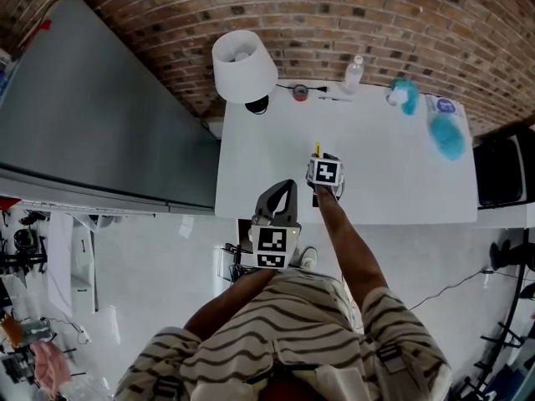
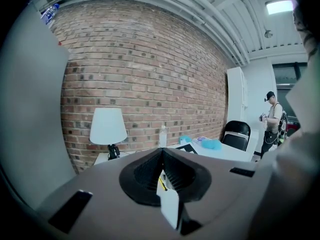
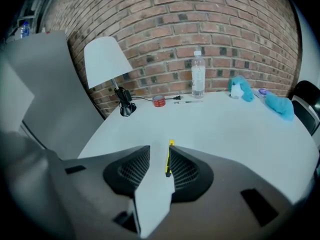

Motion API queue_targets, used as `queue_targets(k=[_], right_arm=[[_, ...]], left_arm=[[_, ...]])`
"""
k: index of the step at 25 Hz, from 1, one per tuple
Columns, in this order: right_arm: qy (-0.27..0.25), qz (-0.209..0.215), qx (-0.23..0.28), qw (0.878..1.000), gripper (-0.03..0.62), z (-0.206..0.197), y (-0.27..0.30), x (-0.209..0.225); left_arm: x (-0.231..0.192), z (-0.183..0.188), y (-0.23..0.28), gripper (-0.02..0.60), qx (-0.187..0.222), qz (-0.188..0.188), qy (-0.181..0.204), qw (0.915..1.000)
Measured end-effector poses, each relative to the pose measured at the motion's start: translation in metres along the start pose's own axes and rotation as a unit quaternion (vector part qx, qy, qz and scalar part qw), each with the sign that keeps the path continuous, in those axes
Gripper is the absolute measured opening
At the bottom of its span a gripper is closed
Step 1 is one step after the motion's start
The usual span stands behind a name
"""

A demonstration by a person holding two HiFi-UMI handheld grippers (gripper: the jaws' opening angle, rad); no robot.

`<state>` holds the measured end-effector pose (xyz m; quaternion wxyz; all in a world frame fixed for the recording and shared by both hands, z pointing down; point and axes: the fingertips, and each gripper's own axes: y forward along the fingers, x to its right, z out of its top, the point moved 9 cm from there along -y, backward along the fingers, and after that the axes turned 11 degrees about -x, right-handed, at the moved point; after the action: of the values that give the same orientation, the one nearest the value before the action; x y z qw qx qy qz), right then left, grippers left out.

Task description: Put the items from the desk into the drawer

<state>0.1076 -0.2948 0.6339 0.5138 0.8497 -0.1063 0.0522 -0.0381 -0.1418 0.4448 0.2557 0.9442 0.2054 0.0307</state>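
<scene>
Brick walling backs a white tabletop [image 1: 393, 182]. A white lamp [image 1: 242, 63] stands at its far left corner. Along the far edge sit a red tape roll [image 1: 300, 92] and a clear water bottle [image 1: 354, 73], and a blue fluffy thing [image 1: 447, 136] lies by the far right corner.

A slim yellow item [image 1: 318, 149] lies flat near the middle of the tabletop, a little toward the left edge. The right gripper [image 1: 322, 159] tilts down over it. Its jaws are spread, and the yellow item sits between them, close against the right-hand one, with a clear gap to the other, so nothing is clamped.

The left gripper [image 1: 284, 189] hangs just off the near edge, toward the left corner. Its jaws are pressed together at the tips with nothing in them.
</scene>
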Motion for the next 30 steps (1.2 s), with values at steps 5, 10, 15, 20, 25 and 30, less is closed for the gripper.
queue_targets(k=[5, 10, 15, 20, 25, 30], right_arm=[[-0.010, -0.005, -0.016, 1.000, 0.109, 0.000, 0.016, 0.003], [-0.020, -0.011, -0.026, 0.999, 0.114, -0.002, 0.030, 0.012], [-0.035, -0.018, -0.012, 0.999, 0.114, 0.003, 0.039, 0.019], [-0.049, -0.021, -0.015, 0.998, 0.115, 0.001, 0.048, 0.019], [-0.050, -0.029, -0.020, 0.998, 0.115, -0.001, 0.055, 0.021], [-0.051, -0.030, -0.028, 0.998, 0.118, 0.002, 0.066, 0.024]], left_arm=[[0.001, -0.004, -0.001, 0.008, -0.006, 0.003, 0.002, 1.0000], [0.003, -0.008, -0.002, 0.008, -0.013, 0.006, 0.002, 0.9999], [-0.001, -0.012, -0.003, 0.008, -0.020, 0.018, 0.001, 0.9996], [0.000, -0.018, -0.002, 0.008, -0.028, 0.019, -0.002, 0.9994], [-0.002, -0.025, -0.003, 0.008, -0.040, 0.026, -0.006, 0.9989], [0.000, -0.028, 0.000, 0.008, -0.043, 0.020, -0.002, 0.9989]])
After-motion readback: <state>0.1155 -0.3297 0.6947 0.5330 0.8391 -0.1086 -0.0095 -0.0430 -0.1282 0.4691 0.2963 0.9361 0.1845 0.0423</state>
